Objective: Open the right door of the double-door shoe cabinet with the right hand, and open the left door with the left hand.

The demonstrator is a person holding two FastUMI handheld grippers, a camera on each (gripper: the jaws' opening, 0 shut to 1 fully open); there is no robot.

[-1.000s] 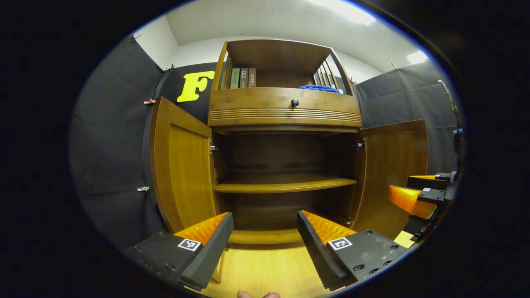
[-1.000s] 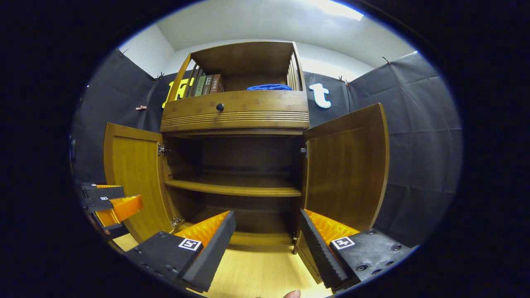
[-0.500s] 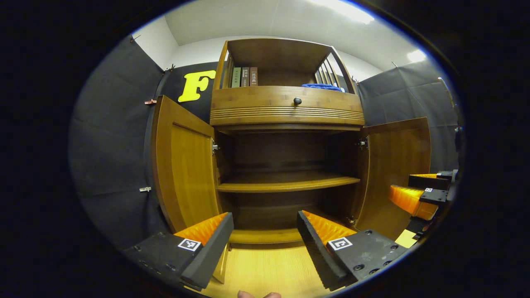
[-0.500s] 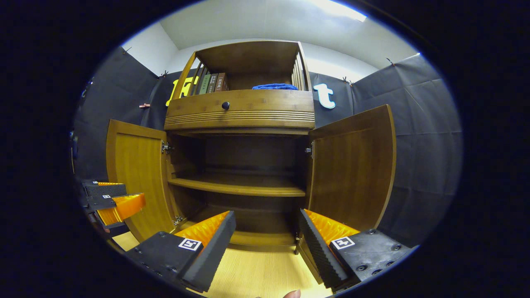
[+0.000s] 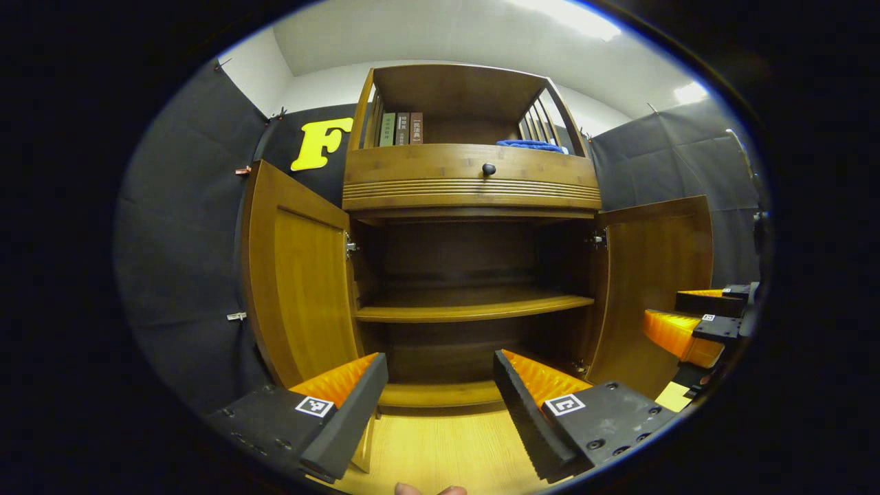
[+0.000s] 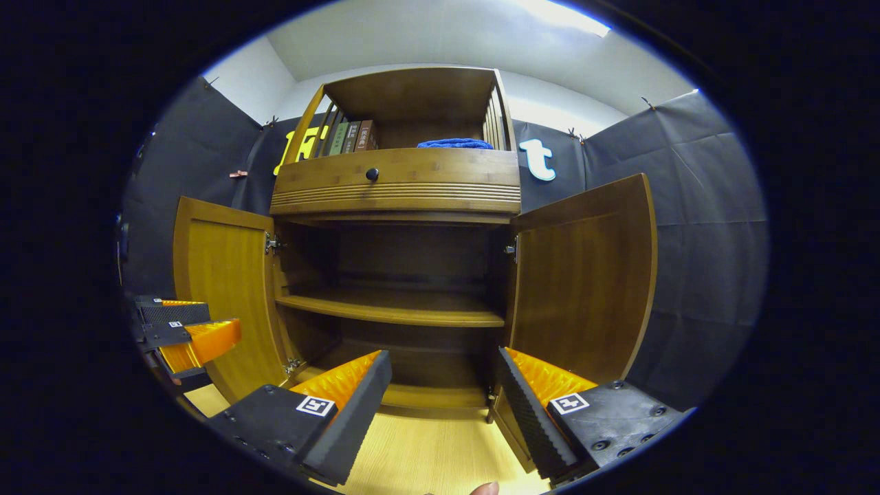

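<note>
Both doors, left door point(image 5: 295, 289) and right door point(image 6: 584, 289), stand wide; our left gripper point(image 5: 440, 419) and right gripper point(image 6: 443, 419) hang released, empty. A careless sweep could knock one door closed.

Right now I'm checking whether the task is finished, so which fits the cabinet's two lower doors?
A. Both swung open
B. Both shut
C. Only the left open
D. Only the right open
A: the left door and the right door both stand swung outward, baring the inner shelf, and both tongs hang open in front, touching neither.
</note>
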